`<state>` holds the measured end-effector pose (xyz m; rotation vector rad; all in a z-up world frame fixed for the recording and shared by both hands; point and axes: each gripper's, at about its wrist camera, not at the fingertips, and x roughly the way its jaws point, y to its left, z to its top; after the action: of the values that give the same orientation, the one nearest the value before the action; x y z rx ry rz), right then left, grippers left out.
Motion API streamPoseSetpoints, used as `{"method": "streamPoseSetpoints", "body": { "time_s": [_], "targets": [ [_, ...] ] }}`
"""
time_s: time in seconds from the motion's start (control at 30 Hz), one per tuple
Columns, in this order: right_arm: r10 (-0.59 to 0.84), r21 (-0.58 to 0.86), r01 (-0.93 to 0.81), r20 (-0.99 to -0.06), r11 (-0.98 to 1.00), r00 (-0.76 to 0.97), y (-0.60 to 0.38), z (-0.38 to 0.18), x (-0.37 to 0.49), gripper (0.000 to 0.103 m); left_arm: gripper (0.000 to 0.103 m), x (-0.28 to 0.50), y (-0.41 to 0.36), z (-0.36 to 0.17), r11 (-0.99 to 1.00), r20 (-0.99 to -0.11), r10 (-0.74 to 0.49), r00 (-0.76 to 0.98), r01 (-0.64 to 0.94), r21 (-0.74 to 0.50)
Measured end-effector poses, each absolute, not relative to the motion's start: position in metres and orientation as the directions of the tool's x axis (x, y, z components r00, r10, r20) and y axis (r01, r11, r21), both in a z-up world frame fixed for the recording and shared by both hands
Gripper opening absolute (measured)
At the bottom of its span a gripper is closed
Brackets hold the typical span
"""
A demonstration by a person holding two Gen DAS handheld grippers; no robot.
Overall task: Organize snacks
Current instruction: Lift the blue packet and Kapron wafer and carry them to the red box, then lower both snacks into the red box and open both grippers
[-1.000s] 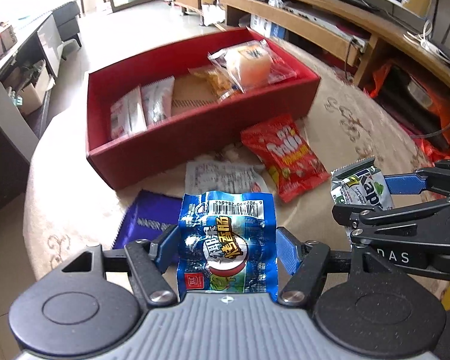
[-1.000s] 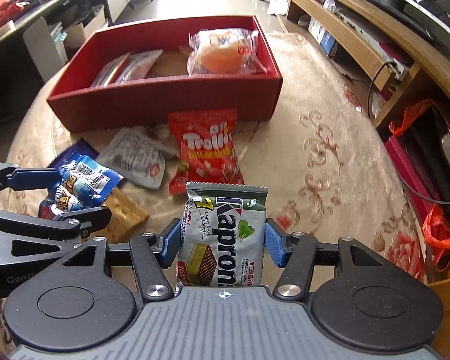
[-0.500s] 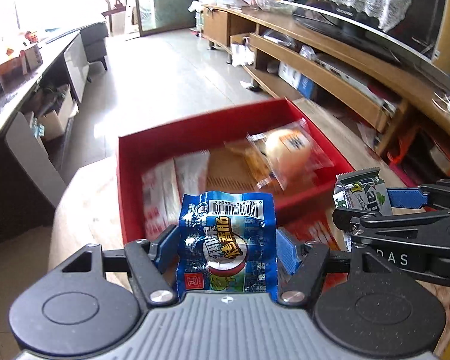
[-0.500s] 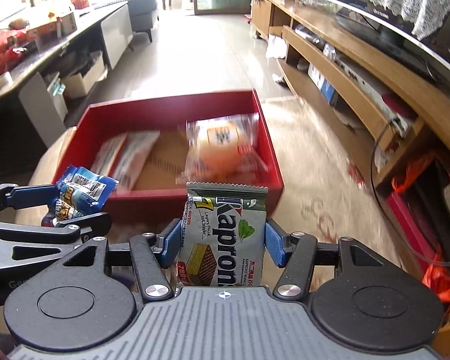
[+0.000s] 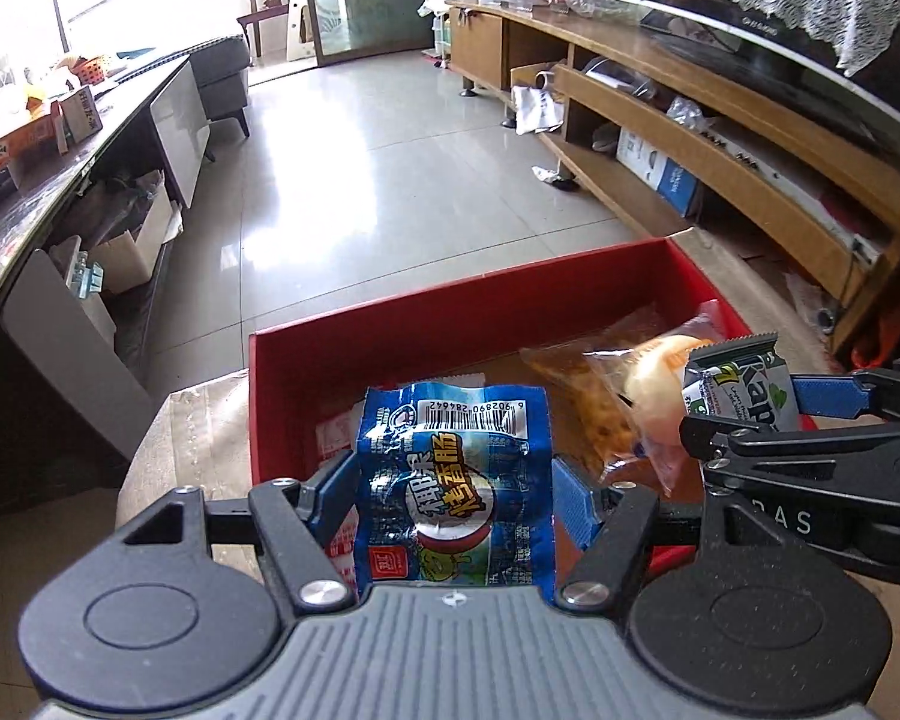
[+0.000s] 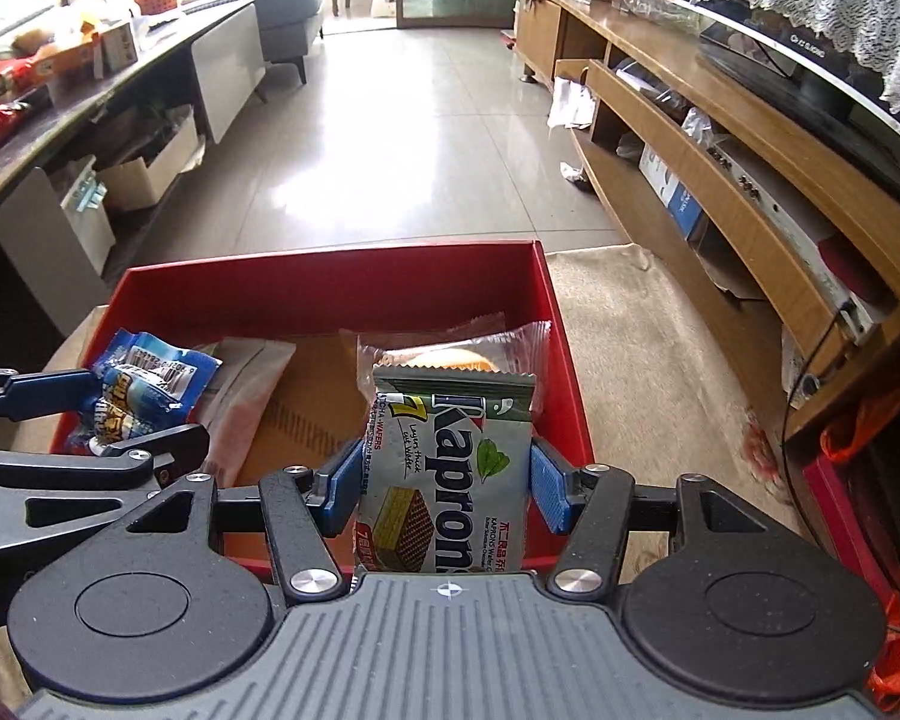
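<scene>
My left gripper (image 5: 453, 495) is shut on a blue sausage packet (image 5: 456, 480), held over the near left part of the red box (image 5: 450, 312). My right gripper (image 6: 444, 489) is shut on a grey Kaprons wafer pack (image 6: 450, 468), held over the near right part of the red box (image 6: 330, 294). Inside the box lie a clear-wrapped bun (image 6: 450, 357), an orange snack bag (image 5: 588, 396) and pale flat packets (image 6: 246, 396). The blue packet (image 6: 141, 387) shows at the left of the right wrist view, and the wafer pack (image 5: 735, 387) at the right of the left wrist view.
The box stands on a round table with a beige patterned cloth (image 6: 642, 372). Past it lies tiled floor (image 5: 390, 192). A long wooden TV cabinet (image 6: 750, 192) runs along the right, and a dark counter with cartons (image 5: 48, 168) runs along the left.
Both grippers carried their packets forward and a little up, from above the loose snacks on the cloth to above the red box. The snacks left on the table have dropped out of view.
</scene>
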<state>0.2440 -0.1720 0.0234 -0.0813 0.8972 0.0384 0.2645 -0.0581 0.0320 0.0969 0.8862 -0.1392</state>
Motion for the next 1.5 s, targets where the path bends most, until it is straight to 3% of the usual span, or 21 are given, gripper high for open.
{"method": "streamPoseSetpoints", "body": {
  "time_s": [0.63, 1.13, 1.5],
  "targets": [
    [-0.072, -0.181, -0.106, -0.763, 0.978, 0.643, -0.154, -0.003, 0.273, 0.067, 0.064, 0.300, -0.058, -0.004, 0.993, -0.831, -0.032, 0.556, 0.112, 0.037],
    [-0.075, -0.176, -0.091, -0.755, 0.980, 0.652, -0.156, 0.010, 0.272, 0.078, 0.074, 0.296, -0.048, 0.008, 0.997, -0.831, -0.036, 0.555, 0.074, 0.006],
    [-0.079, -0.190, -0.094, -0.736, 0.977, 0.672, -0.153, 0.022, 0.262, 0.083, 0.075, 0.280, -0.043, 0.022, 0.998, -0.815, -0.031, 0.578, 0.065, 0.009]
  ]
}}
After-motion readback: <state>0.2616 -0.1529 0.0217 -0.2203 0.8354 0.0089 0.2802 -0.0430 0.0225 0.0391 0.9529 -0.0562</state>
